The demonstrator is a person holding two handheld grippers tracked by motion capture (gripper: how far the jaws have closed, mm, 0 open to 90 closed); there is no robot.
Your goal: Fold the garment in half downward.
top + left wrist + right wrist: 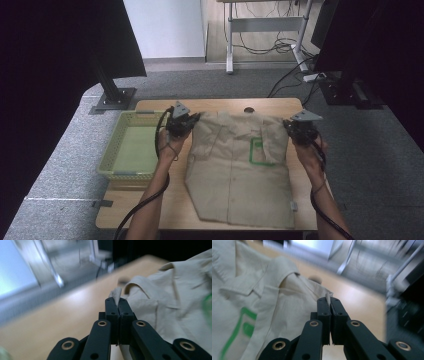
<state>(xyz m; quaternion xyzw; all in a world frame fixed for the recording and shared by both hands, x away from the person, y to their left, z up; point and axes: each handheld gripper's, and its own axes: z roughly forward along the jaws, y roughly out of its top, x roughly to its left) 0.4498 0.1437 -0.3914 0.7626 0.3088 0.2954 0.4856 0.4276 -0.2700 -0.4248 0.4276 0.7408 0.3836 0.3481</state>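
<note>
A beige short-sleeved shirt [240, 170] with a green chest patch [260, 150] hangs from its two top corners, its lower part resting on the wooden table [150, 205]. My left gripper [192, 120] is shut on the shirt's left shoulder; a tab of cloth sticks out between its jaws in the left gripper view, where the left gripper [116, 301] pinches the shirt [175, 297]. My right gripper [290, 126] is shut on the right shoulder. In the right gripper view a thin fold of the shirt [262, 300] shows at the right gripper [328, 300].
A light green plastic basket [114, 145] stands at the table's left side, beside my left hand. A round hole [248, 109] marks the table's far edge. Black stands, a desk frame and cables occupy the floor beyond. Dark screens flank both sides.
</note>
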